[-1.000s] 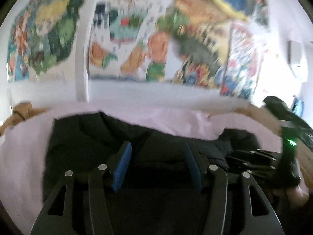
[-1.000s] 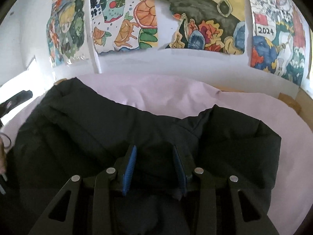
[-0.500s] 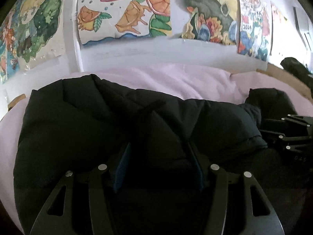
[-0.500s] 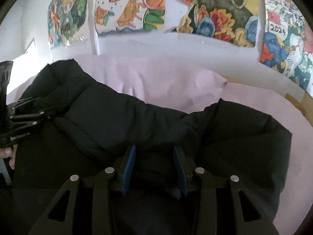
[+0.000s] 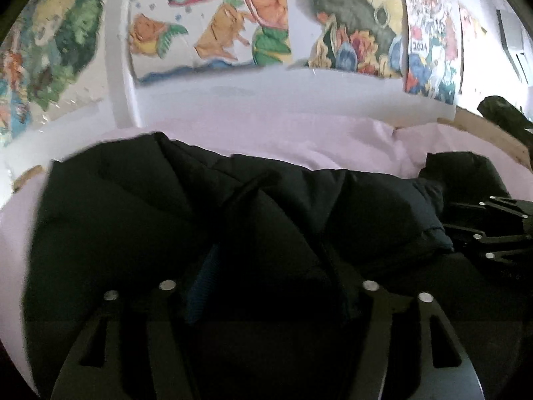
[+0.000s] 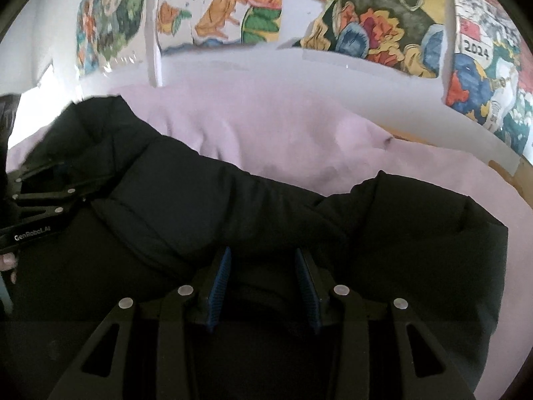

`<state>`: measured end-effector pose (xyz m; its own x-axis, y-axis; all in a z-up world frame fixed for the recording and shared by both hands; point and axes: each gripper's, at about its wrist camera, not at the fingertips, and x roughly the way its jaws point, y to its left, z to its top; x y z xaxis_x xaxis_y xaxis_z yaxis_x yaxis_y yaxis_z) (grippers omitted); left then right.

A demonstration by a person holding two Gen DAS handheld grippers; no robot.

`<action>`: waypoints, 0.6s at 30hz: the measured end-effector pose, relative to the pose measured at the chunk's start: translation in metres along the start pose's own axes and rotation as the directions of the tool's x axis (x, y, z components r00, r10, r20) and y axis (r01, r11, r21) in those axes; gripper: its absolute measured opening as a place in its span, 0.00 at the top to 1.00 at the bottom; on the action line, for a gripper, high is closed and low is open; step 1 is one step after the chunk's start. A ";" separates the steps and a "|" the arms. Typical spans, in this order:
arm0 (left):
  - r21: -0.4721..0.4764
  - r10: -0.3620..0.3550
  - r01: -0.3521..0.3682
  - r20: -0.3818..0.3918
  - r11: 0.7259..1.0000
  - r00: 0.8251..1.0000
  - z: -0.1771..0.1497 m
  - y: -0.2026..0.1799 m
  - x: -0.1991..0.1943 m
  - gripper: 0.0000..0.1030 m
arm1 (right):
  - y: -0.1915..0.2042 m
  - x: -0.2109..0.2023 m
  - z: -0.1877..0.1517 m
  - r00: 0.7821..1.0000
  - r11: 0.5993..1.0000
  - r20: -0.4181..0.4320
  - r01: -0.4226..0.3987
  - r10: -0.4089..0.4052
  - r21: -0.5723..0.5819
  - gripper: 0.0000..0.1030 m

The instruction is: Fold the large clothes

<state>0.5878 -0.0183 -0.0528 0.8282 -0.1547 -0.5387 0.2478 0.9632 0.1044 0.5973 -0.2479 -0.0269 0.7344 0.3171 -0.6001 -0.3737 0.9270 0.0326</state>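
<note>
A black puffer jacket [image 5: 133, 216] lies bunched on a pale pink sheet [image 5: 299, 140]. My left gripper [image 5: 269, 256] is low over its near edge, jaws opening, with a raised fold of the fabric between the blue pads [image 5: 201, 286]. My right gripper [image 6: 262, 256] is further right on the same jacket [image 6: 233, 206], jaws also opening; dark fabric lies between its pads [image 6: 218, 283], whose blue faces show. Each gripper appears in the other's view: the right gripper [image 5: 493, 230] at the right edge, the left gripper [image 6: 43, 200] at the left edge.
A white wall with colourful painted posters [image 6: 383, 26] rises right behind the bed. A wooden bed edge [image 5: 483, 133] and a dark object [image 5: 499, 113] show at far right. A person's fingertip [image 6: 8, 261] is at the left edge. Pink sheet [image 6: 283, 133] lies beyond the jacket.
Both grippers have come down with the jacket onto the sheet. The pads of each now stand wider apart, the left more so, and the jacket lies flatter.
</note>
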 end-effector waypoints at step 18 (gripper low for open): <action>0.015 0.009 -0.007 -0.122 1.000 0.992 -0.010 -0.031 -0.125 0.27 | 0.013 -0.144 -0.023 0.995 0.975 -0.084 0.070 -0.054 0.210 0.13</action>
<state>0.4714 -0.0272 0.0034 0.7627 -0.1179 -0.6359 0.2493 0.9608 0.1210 0.4737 -0.2861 0.0415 0.7033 0.2490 -0.6658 -0.1940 0.9683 0.1572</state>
